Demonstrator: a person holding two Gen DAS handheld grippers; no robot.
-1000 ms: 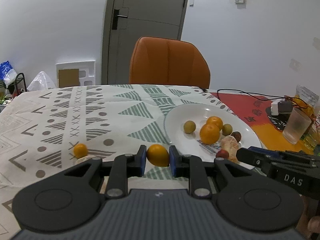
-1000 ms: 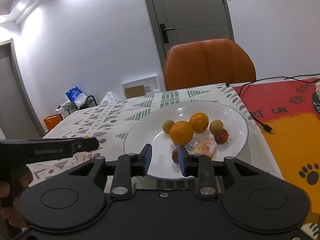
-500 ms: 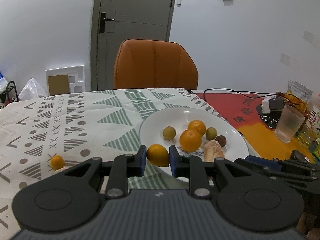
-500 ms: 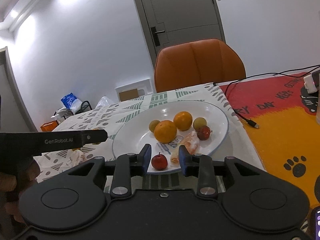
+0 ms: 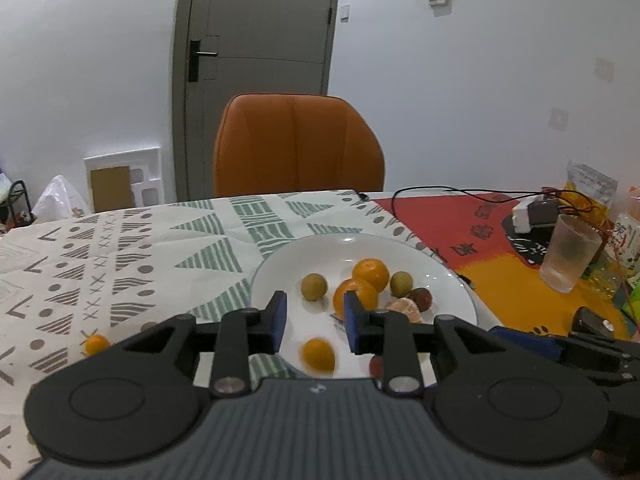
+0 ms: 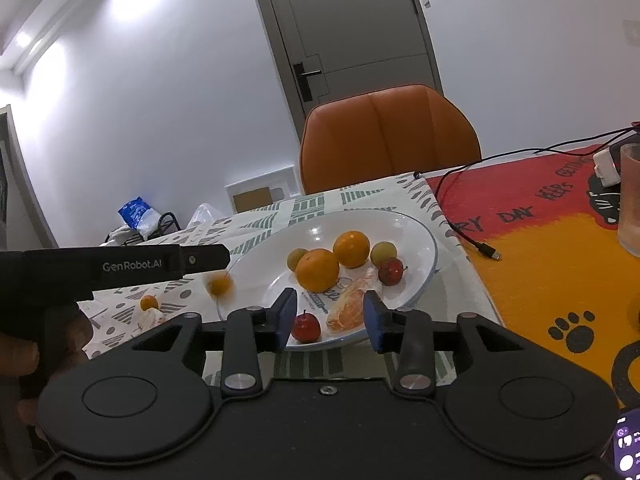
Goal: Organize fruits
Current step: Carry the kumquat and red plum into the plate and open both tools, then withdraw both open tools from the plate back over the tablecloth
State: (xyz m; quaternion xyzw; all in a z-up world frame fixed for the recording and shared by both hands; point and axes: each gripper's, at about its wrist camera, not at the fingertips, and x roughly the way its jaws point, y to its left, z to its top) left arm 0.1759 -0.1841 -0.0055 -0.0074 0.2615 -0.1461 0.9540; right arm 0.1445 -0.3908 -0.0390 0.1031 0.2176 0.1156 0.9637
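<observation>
Our left claw point(image 5: 313, 318) had just opened, dropping a kumquat point(image 5: 318, 355) at the plate's point(image 5: 448, 280) seven-o'clock rim; it could bounce onto the desk point(image 5: 120, 264). Our right claw point(image 6: 330, 316), just opening too, held nothing.

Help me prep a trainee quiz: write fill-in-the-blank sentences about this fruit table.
1. The chair is coloured ___.
2. The whole oranges lie on a white ___.
3. They number ___.
4. One small fruit lies apart from them, on the patterned ___.

Missing words: orange; plate; two; tablecloth.
</observation>
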